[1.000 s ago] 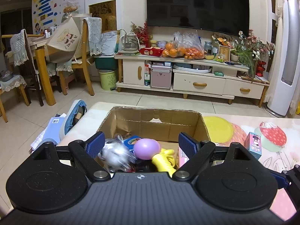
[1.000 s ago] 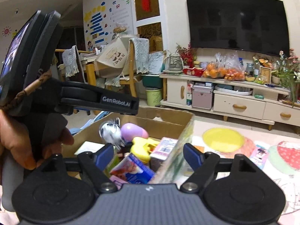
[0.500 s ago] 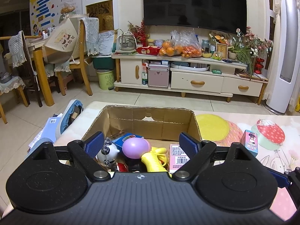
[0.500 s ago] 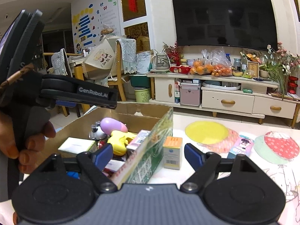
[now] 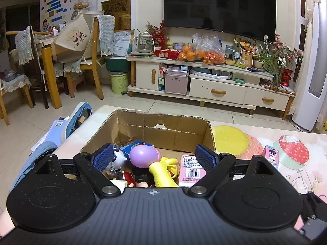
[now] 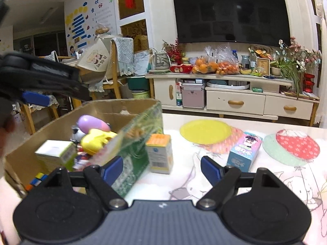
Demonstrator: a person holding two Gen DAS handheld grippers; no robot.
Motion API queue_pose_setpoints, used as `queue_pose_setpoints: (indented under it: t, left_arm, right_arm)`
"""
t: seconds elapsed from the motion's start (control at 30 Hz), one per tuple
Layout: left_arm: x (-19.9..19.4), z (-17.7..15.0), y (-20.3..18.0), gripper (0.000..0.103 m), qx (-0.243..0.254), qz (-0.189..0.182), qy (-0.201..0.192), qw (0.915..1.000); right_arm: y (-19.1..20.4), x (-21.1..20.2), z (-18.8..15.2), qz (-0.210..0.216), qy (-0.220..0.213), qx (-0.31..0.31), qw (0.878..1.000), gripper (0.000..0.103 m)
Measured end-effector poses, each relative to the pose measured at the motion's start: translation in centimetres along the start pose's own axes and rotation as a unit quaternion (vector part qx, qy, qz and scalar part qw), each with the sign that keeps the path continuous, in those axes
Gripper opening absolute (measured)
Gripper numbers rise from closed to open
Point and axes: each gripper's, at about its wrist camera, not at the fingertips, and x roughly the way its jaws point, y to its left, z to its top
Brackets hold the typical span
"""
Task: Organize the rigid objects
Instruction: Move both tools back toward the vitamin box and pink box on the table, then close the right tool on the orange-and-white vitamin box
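Note:
An open cardboard box stands on the table and holds a purple and yellow toy, a small panda figure, a pink carton and a white and green box. My left gripper is open and empty above the box's near side. My right gripper is open and empty, low over the table right of the box. An orange-topped white carton stands just beyond it beside the box. A blue and pink carton lies further right.
The table cloth has printed patterns, with a yellow round mat behind the cartons. The left gripper hangs at the upper left of the right wrist view. A TV cabinet, chairs and floor clutter lie beyond.
The right gripper has moved right, out from over the box to the table beside it, bringing the two loose cartons into view. The left gripper has drawn back slightly over the box.

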Motion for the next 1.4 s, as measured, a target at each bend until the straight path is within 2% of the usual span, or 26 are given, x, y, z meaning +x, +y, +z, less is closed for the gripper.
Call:
queue_pose_setpoints:
  t: [0.27, 0.4, 0.63, 0.83, 0.97, 1.13, 1.27, 1.4]
  left_arm:
    - [-0.2, 0.0, -0.2, 0.103, -0.002, 0.001, -0.004, 1.0000]
    - [-0.1, 0.0, -0.5, 0.103, 0.012, 0.002, -0.006, 0.9999]
    - [0.0, -0.1, -0.1, 0.103, 0.028, -0.002, -0.010, 0.9996]
    - [0.3, -0.1, 0.3, 0.103, 0.039, -0.001, -0.012, 0.9992]
    - [0.5, 0.1, 0.6, 0.103, 0.038, -0.001, -0.013, 0.9992]
    - [0.4, 0.0, 0.6, 0.103, 0.045, -0.008, -0.016, 0.9988]
    - [0.4, 0.0, 0.6, 0.103, 0.049, -0.019, -0.019, 0.9985]
    - [0.1, 0.0, 0.1, 0.103, 0.054, -0.035, -0.026, 0.9976]
  right_arm:
    - [-0.7, 4.7, -0.4, 0.024, 0.008, -0.068, 0.997, 0.076]
    - [-0.8, 7.1, -0.6, 0.033, 0.021, -0.104, 0.994, 0.066]
    - [-1.8, 9.7, -0.4, 0.057, 0.036, -0.135, 0.989, 0.063]
    - [-2.0, 10.8, 0.1, 0.095, 0.043, -0.139, 0.985, 0.063]
    - [-1.6, 11.3, 0.4, 0.106, 0.050, -0.151, 0.981, 0.047]
    - [-1.9, 10.7, 0.3, 0.096, 0.047, -0.128, 0.986, 0.041]
    - [-2.7, 9.3, -0.2, 0.061, 0.045, -0.104, 0.992, 0.036]
    - [-4.4, 6.4, -1.1, 0.024, 0.046, -0.088, 0.995, 0.036]
